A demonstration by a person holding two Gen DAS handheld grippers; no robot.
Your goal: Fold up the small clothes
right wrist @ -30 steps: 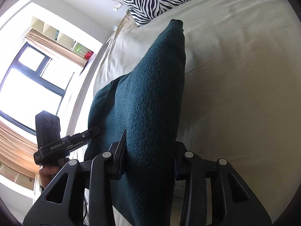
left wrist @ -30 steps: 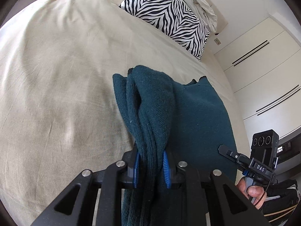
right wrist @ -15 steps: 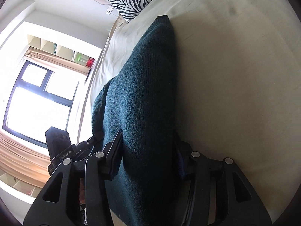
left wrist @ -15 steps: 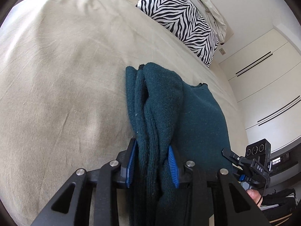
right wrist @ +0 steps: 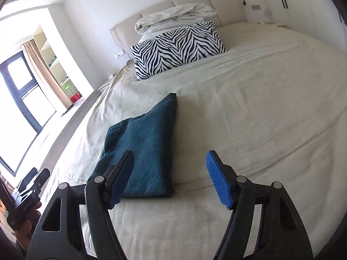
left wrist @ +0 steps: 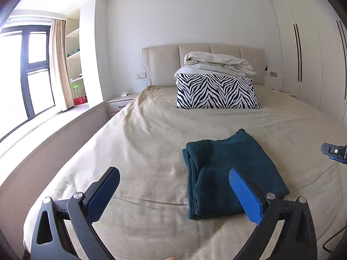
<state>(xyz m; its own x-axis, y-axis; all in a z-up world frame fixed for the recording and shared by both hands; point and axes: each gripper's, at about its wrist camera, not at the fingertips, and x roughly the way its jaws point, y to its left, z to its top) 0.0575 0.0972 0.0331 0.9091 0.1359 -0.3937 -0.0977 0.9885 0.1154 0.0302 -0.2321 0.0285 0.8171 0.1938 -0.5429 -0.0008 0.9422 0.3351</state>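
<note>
A dark teal knitted garment [left wrist: 229, 173] lies folded flat on the beige bed sheet [left wrist: 141, 151], near the bed's foot. My left gripper [left wrist: 173, 178] hovers above and short of it, jaws opening wide, nothing between them. In the right wrist view the same garment [right wrist: 143, 147] lies ahead and to the left. My right gripper [right wrist: 169, 162] is raised off it, jaws opening, and holds nothing. The left gripper [right wrist: 28, 192] shows at the lower left edge there, held by a hand. The right gripper's tip [left wrist: 335, 151] peeks in at the right edge of the left wrist view.
A zebra-striped pillow [left wrist: 216, 91] and a bundled white duvet [left wrist: 216, 62] sit against the padded headboard [left wrist: 162, 65]. A window [left wrist: 21, 71] and shelves stand to the left, white wardrobe doors [left wrist: 308, 49] to the right. A nightstand [left wrist: 120, 104] is beside the bed.
Both grippers have let go of the teal garment, opened wide and pulled up and back from it. The garment now lies folded on the sheet, and the whole room has come into view.
</note>
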